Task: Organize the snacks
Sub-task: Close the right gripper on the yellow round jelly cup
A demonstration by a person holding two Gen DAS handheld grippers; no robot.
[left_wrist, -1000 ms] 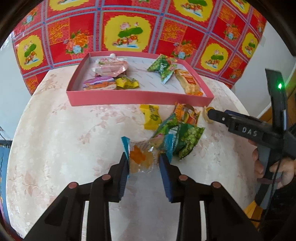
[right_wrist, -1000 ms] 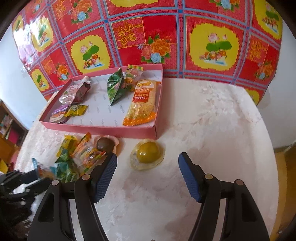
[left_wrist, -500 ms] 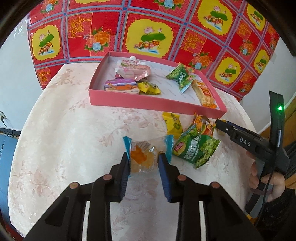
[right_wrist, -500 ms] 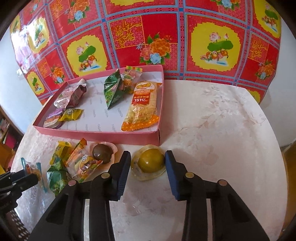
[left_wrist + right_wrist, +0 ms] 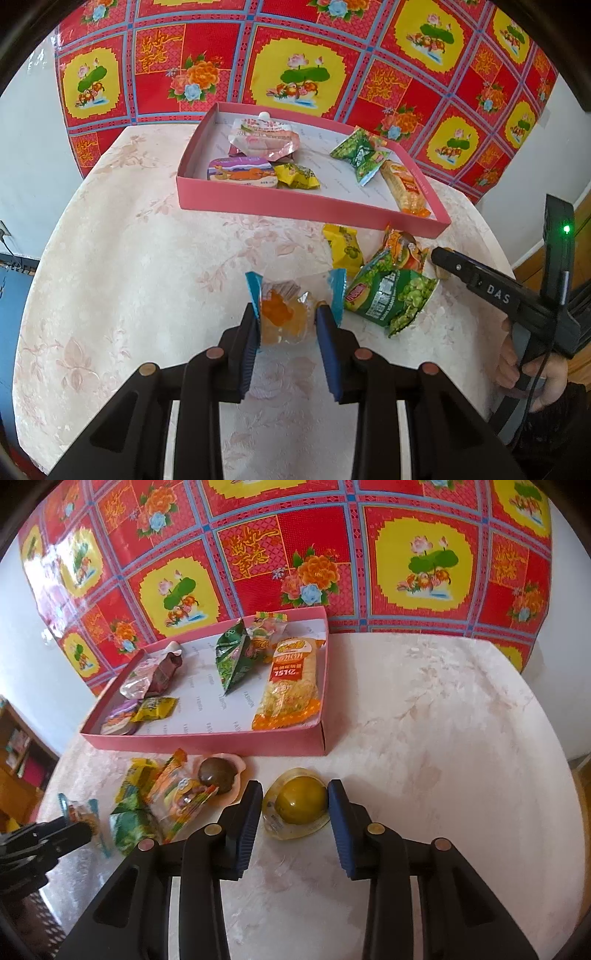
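Observation:
My left gripper (image 5: pixel 287 325) is shut on a clear sweet packet (image 5: pixel 282 306) with blue ends and orange pieces inside, just above the pale tablecloth. In the right wrist view, my right gripper (image 5: pixel 291 797) has both blue pads against a yellow jelly cup (image 5: pixel 299 801) that rests on the table in front of the pink tray (image 5: pixel 207 744). The tray (image 5: pixel 295 205) holds several wrapped snacks. Loose between the grippers lie a green pea packet (image 5: pixel 391 295), a yellow packet (image 5: pixel 343 247), an orange packet (image 5: pixel 400 247) and a brown jelly cup (image 5: pixel 218 773).
The round table (image 5: pixel 443 720) carries a pale floral cloth; its edge curves close on the right. A red and yellow patterned cloth (image 5: pixel 295 74) hangs behind the tray. A person's hand (image 5: pixel 517 365) holds the right gripper's handle. A wooden shelf (image 5: pixel 14 753) stands at the far left.
My right gripper's jaws have come together from wide apart onto the yellow jelly cup. The left gripper keeps its hold on the sweet packet and has barely shifted.

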